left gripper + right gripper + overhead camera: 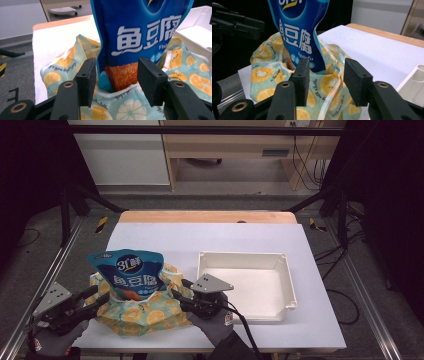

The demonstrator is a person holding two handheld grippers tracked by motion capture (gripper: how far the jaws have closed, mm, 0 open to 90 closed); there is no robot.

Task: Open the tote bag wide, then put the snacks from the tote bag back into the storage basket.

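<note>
While both grippers' fingers (87, 80) stand apart, blue pouch (131, 272) upright in lemon-print bag (145, 312), white tray (245, 287) just beside, table edge near.

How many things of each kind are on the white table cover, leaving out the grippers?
Blue snack pouch: 1
Lemon-print fabric bag: 1
White tray: 1
Total: 3
</note>
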